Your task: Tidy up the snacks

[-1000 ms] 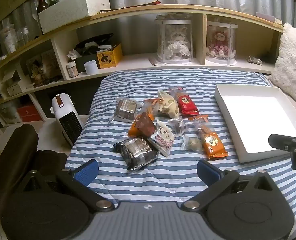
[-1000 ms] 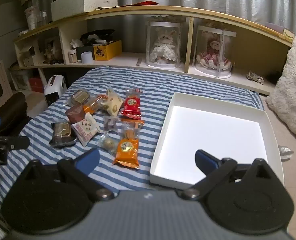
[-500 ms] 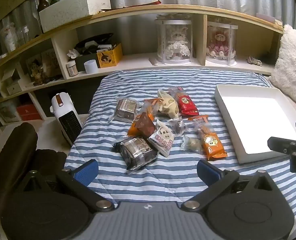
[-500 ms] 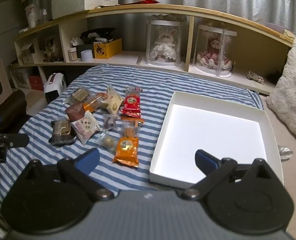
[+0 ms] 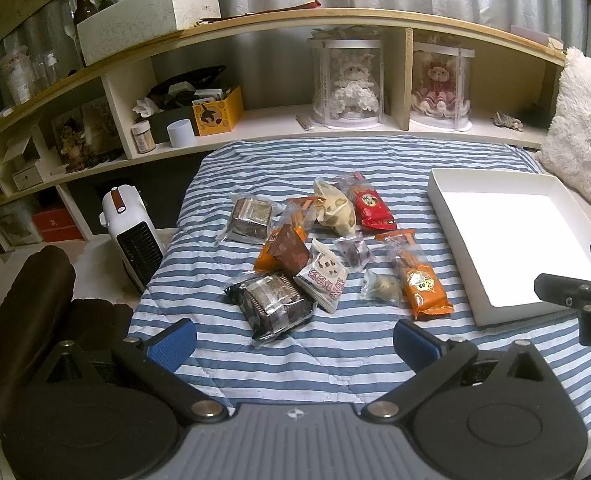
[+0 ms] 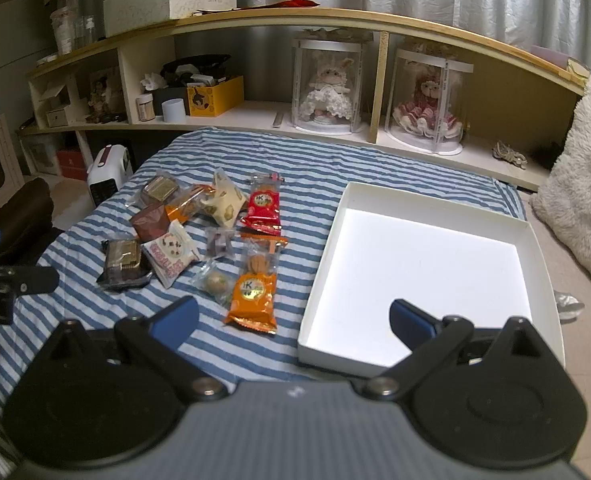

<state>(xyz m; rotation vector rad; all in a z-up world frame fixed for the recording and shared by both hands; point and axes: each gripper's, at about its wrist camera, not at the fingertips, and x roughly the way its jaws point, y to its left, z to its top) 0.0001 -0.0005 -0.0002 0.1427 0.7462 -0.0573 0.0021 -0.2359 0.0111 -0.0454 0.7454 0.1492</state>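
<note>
Home bedroom — striped bed (image 5: pixel 335 360), doll shelf (image 5: pixel 279 126)

Snack packets lie in a loose cluster on the striped bed, all left of the white tray (image 6: pixel 535 240), which lies flat and open. Nearest the tray: an orange packet (image 6: pixel 253 294) with a clear upper half, and beyond it a red packet (image 6: pixel 264 208). Farther from the tray: a cream patterned pouch (image 6: pixel 225 204), a small clear-wrapped round sweet (image 6: pixel 214 282), a small dark clear-wrapped piece (image 6: pixel 219 242), a white-and-pink packet (image 6: pixel 171 254), a brown pouch (image 6: pixel 149 222), and two clear-wrapped dark cakes (image 6: pixel 123 262) (image 6: pixel 159 190) farthest from the tray.
</note>
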